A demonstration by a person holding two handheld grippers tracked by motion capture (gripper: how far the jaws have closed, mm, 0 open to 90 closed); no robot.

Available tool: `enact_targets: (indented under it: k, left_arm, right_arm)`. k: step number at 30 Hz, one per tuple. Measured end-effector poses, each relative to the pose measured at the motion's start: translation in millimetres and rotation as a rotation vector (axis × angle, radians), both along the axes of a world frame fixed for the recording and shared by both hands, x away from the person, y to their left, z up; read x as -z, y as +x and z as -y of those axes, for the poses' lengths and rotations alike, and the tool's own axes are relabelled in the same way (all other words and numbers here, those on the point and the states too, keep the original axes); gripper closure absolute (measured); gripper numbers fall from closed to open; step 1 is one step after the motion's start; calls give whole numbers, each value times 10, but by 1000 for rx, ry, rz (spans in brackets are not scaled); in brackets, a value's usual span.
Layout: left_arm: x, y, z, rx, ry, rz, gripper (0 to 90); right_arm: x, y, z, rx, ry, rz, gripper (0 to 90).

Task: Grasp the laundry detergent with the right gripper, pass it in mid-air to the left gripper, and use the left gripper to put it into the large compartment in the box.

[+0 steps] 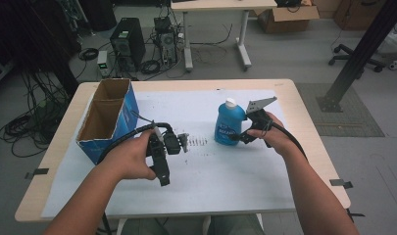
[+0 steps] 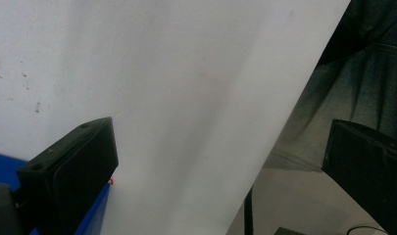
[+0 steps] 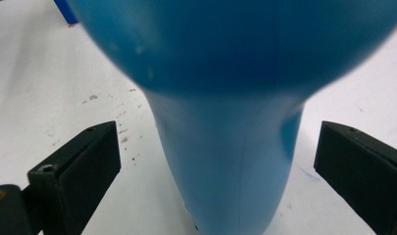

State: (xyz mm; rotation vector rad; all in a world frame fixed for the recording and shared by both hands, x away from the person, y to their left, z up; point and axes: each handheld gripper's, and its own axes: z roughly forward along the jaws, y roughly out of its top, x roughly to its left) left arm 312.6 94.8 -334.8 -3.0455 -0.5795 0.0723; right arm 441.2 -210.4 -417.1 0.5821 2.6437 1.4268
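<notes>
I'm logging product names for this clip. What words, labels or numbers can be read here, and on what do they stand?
Blue bottle: its label carries white lettering, too blurred to read in the high view.
Blue cardboard box: no print can be made out.
Right hand-held gripper, open around the bottle: no markings.
Nothing is legible enough to quote.
</notes>
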Motion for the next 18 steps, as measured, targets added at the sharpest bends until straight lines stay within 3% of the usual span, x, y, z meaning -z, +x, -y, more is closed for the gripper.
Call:
enact_targets:
  k: [18]
  left_arm:
    - [28,1,21,5,-3,-10,4]
  right_arm:
    - [56,15,-47,33,51,25,36]
